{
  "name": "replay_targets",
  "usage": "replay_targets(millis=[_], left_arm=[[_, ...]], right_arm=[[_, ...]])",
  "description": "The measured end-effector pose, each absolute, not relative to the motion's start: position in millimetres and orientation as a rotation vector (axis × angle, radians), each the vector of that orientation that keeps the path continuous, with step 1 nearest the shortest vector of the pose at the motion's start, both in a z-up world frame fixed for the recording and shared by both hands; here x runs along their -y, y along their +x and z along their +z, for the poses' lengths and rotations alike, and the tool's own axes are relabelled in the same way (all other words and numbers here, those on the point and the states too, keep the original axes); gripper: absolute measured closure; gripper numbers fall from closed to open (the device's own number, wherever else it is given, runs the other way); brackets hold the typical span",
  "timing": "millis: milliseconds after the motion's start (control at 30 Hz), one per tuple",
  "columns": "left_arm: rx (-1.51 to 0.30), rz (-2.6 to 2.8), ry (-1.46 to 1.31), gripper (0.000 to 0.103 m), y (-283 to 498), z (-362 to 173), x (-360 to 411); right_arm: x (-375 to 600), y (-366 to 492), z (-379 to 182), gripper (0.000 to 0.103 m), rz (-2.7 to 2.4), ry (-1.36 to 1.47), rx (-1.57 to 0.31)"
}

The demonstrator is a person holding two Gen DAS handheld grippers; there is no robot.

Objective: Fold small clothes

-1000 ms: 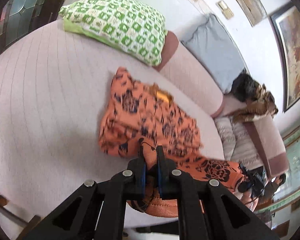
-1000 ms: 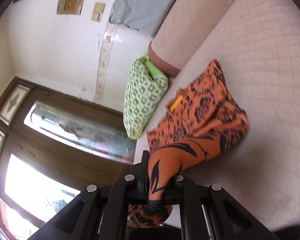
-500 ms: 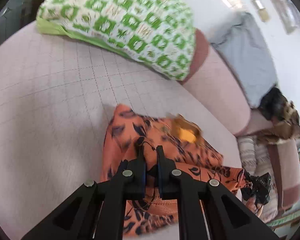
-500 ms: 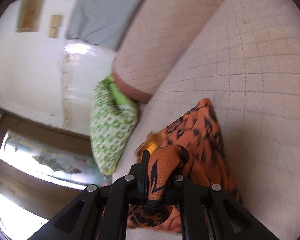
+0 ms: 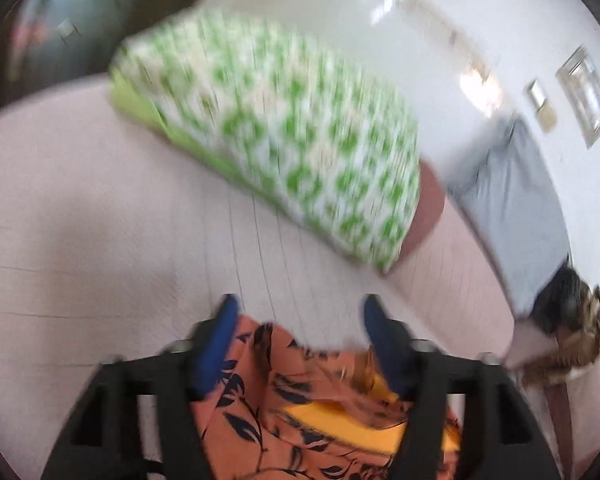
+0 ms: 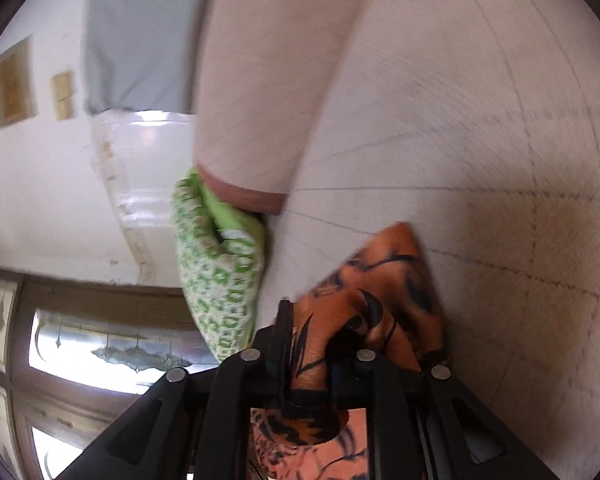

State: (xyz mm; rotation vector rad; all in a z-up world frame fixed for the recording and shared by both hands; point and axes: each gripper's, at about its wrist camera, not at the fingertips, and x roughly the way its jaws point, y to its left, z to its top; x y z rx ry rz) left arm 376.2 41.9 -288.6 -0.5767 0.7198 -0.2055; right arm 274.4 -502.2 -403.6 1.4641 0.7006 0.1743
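Pink quilted sofa fabric [image 5: 80,240] fills most of both views. A green and white patterned pillow [image 5: 284,152] leans against the sofa's pink back cushion [image 6: 268,64], at about 12 o'clock in the left wrist view. In the right wrist view the same pillow [image 6: 216,276] sits at about 9 o'clock, next to a window with frosted glass [image 6: 112,356]. A grey cushion [image 5: 516,208] rests on the sofa back at 3 o'clock in the left view. Past it is a dark and brown bundle of fabric [image 5: 576,312]; it is too blurry to tell what it is. Small frames [image 6: 12,80] hang on the white wall.

The orange cloth with dark leaf prints [image 5: 300,412] lies on the sofa seat, low in both views at 6 o'clock. A yellow patch shows on it in the left view.

The left gripper [image 5: 298,324] points down at the seat. Its blue-padded jaws are spreading apart, and the edge of the cloth lies loose between them without being pressed.

The right gripper [image 6: 312,344] points a little down, rolled to one side. Its jaws are starting to open, but a bunched fold of the orange cloth [image 6: 380,300] is still wedged between them.
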Motion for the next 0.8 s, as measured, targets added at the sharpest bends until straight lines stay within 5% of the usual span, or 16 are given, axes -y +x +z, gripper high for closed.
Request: replay_targets(millis=[67,100,133,300,500,800], left_arm=[[-0.709,-0.184,-0.497,0.032,356,-270,-34],[-0.707,-0.194,-0.469,0.032,341,-264,-28],[-0.705,-0.219,-0.461,0.032,327,-261,-23],[-0.815,-0.278,-0.362,0.031,274,-286,23],[-1.033,-0.19,-0.255,0.031,276,-336,44],[-1.082,-0.134,-0.236,0.031,300,-352,25]], right_arm=[[497,266,-379,0.045,0.163,1.396,-0.671],[495,262,-368,0.017,0.142,1.357,-0.655],[493,253,-355,0.012,0.096,1.304,-0.612],[476,229,-311,0.015,0.069,1.143,-0.596],[389,251,-317,0.051,0.232,0.921,-0.883],[254,313,-354,0.052,0.389,0.602,-1.143]])
